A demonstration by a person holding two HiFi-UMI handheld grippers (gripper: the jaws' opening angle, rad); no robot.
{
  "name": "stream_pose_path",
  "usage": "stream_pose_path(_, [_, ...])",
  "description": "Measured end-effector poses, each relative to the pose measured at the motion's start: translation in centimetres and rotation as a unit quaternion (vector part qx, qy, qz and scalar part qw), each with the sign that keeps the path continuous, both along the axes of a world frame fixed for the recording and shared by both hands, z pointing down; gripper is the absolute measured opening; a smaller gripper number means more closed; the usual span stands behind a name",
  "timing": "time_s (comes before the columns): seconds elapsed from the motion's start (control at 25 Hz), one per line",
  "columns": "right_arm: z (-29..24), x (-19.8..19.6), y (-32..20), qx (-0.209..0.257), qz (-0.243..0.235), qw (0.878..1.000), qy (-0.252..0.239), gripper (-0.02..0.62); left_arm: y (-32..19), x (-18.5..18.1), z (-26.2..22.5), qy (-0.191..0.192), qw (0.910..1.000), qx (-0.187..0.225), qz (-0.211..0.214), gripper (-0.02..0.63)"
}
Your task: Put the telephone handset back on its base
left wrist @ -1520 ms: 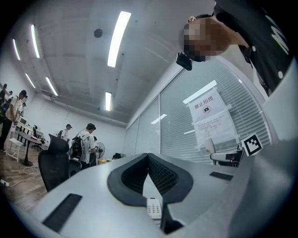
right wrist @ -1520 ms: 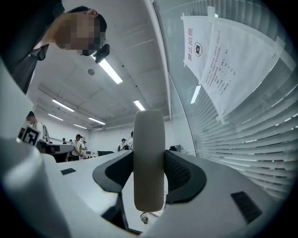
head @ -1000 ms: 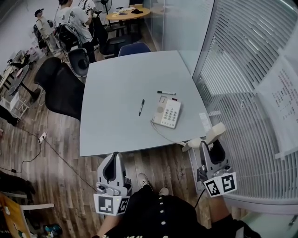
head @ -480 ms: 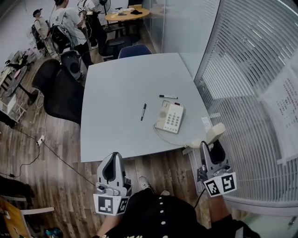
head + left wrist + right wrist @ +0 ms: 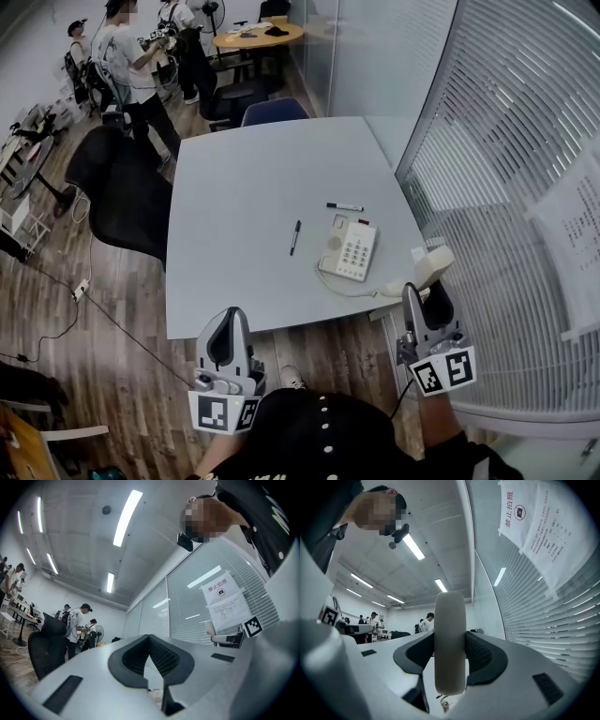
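Note:
The white telephone base [image 5: 351, 251] with its keypad lies on the grey table [image 5: 244, 187] near the right front corner. Its coiled cord [image 5: 342, 285] runs to the white handset [image 5: 429, 269], which my right gripper [image 5: 427, 295] is shut on, off the table's right front corner. In the right gripper view the handset [image 5: 450, 641] stands upright between the jaws, pinched on both sides. My left gripper [image 5: 227, 339] hangs below the table's front edge, jaws shut with nothing between them [image 5: 149, 654].
A black pen [image 5: 294, 237] and a marker [image 5: 344, 207] lie on the table near the base. A black office chair [image 5: 117, 187] stands at the table's left, a blue chair [image 5: 272, 110] behind it. Blinds over glass [image 5: 506, 187] line the right side. People stand at the back.
The table and the telephone base have shifted lower and to the right in the head view. Both grippers keep their places in the view, and the handset stays gripped.

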State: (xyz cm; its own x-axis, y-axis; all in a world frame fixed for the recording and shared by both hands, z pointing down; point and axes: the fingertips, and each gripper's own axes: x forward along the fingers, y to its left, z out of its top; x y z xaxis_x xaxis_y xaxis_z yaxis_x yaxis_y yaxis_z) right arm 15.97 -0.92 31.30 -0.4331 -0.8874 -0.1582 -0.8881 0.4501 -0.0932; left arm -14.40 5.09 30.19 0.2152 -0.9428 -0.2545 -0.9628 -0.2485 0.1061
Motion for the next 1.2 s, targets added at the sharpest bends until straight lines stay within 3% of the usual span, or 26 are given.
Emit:
stream_pose_path(0.56, [1.4,-3.3,-0.4,-0.013,0.015,1.0,0.002,0.222,-1.6,-3.2,1.5,-0.002,0.9997,-0.014,0.022,0.014])
stream_pose_path(1.2, [1.9,-2.3,-3.9,-0.011,0.021,1.0,-0.005,0.221,-5.1,-2.1,1.4,-0.008,0.9995,-0.011,0.03,0.014])
